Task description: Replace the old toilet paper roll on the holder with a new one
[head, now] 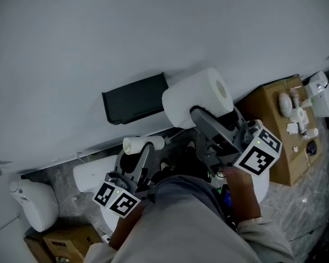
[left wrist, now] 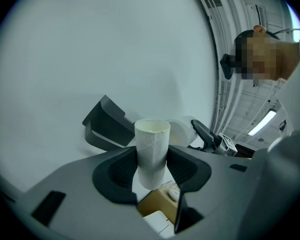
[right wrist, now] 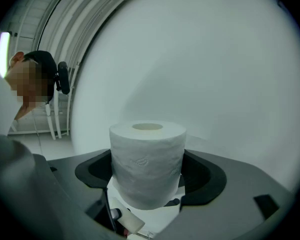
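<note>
Old toilet paper roll (left wrist: 152, 151), just one bare cardboard core, is already off the single black holder (head: 136, 98) on the wall. It is pinched between the fingers (left wrist: 119, 172) of the left gripper (left wrist: 152, 166). The one new roll (right wrist: 147, 164) is clamped in the right gripper (right wrist: 147, 181), near the holder but not mounted. About halfway, I'd say: fitting remains.

Head view: 2 grippers, both loaded, below the wall holder.
The left gripper (head: 144, 152) clamps a bare cardboard tube (head: 144, 143). The right gripper (head: 200, 116) grips a full white roll (head: 200, 97), just right of the black holder (head: 136, 98) on the white wall (head: 153, 32). 1 brown carton (head: 274, 130) stands far right.
</note>
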{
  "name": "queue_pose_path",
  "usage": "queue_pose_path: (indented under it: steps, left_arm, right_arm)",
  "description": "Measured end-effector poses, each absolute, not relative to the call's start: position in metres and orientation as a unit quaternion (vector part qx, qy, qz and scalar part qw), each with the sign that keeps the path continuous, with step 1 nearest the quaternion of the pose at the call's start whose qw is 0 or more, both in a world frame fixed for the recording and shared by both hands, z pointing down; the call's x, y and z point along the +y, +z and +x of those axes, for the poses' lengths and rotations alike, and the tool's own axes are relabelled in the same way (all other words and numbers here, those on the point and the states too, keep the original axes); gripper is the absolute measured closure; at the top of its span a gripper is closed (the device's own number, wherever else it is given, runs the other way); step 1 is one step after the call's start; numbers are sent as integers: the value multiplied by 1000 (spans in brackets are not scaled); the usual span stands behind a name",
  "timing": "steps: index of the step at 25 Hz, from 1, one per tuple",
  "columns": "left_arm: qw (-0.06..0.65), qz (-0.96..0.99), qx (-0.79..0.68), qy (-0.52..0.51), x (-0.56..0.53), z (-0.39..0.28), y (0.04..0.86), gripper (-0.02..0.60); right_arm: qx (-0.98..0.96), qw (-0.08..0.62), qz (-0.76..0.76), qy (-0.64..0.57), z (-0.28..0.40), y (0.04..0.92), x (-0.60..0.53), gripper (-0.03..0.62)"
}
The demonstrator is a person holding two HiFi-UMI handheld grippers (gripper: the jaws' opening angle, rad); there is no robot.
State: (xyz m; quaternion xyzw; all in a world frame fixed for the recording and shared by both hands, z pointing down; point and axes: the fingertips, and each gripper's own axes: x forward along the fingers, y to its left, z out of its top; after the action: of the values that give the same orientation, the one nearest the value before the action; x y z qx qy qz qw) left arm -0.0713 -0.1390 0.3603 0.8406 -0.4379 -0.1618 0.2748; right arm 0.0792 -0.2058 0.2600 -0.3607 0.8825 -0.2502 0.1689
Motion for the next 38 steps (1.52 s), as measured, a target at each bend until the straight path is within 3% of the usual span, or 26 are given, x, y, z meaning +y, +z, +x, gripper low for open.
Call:
queue_pose_path:
  steps: [8, 27, 38]
  left_arm:
    - [288, 843, -423, -165, -139, -62, 363, 410]
    - [276, 833, -446, -177, -129, -72, 366, 410]
    - [279, 819, -465, -190, -123, -88, 368, 410]
  right_arm:
    - [855, 203, -379, -290, 115, 272, -196, 175]
    - [728, 315, -341, -504, 125, 382, -225, 175]
    - [710, 305, -331, -541, 94, 409, -247, 175]
